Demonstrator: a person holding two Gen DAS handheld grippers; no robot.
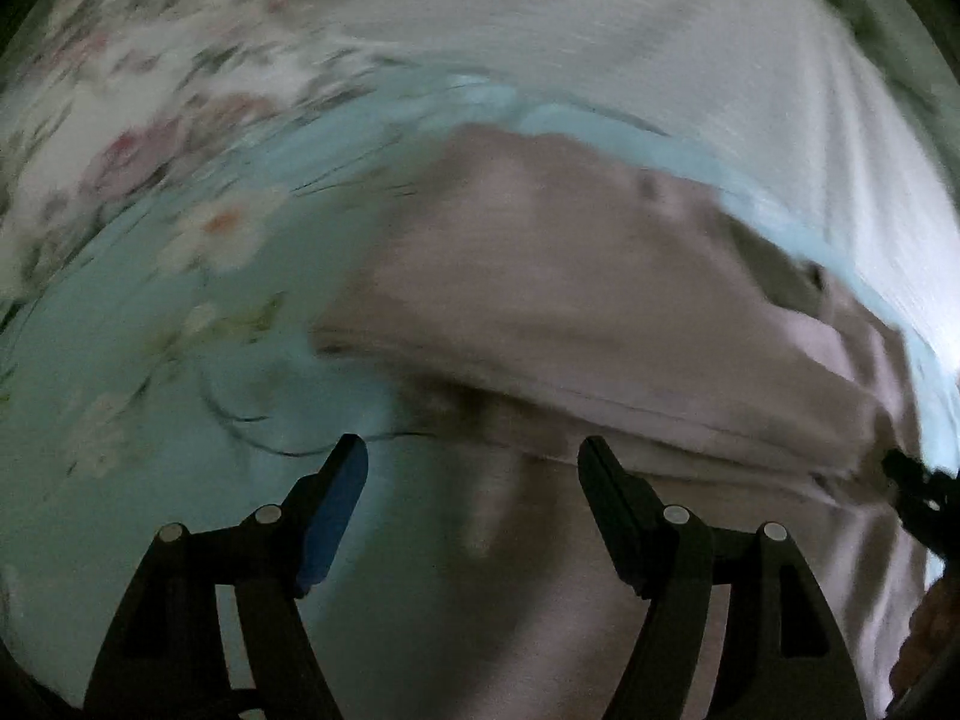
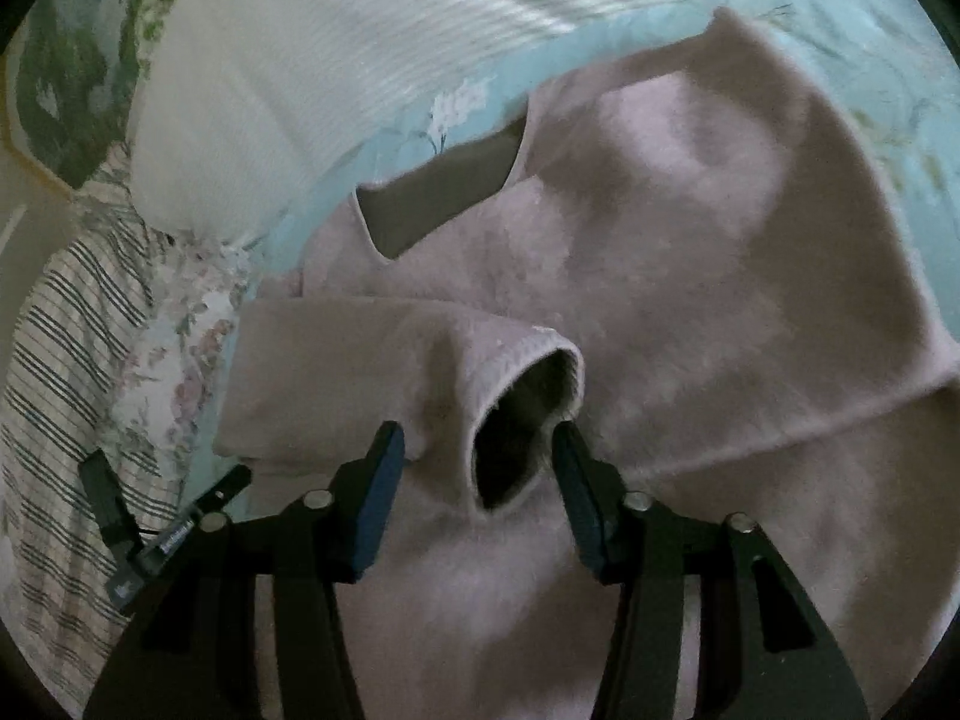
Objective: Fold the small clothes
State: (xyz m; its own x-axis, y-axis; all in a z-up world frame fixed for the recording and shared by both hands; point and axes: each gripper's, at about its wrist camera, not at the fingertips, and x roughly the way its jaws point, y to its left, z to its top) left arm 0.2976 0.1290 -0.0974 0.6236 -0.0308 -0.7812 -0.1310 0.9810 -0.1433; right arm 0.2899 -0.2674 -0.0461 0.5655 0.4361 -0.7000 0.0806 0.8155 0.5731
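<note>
A fuzzy mauve-pink sweater (image 2: 690, 276) lies spread on a light blue floral bedsheet (image 2: 396, 138). Its V-neck opening (image 2: 444, 192) faces up-left. One sleeve is folded across the body, and its open cuff (image 2: 522, 414) lies between the fingers of my right gripper (image 2: 477, 450), which is open just above it. In the blurred left wrist view the sweater (image 1: 600, 312) shows a folded edge ahead. My left gripper (image 1: 474, 462) is open and empty over the sheet (image 1: 180, 360) and the sweater's lower part. The right gripper's tip (image 1: 918, 498) shows at the right edge.
A white ribbed pillow (image 2: 336, 60) lies beyond the sweater. A striped cloth (image 2: 66, 372) and a floral fabric (image 2: 180, 360) lie at the left. The left gripper's body (image 2: 138, 534) shows at lower left in the right wrist view.
</note>
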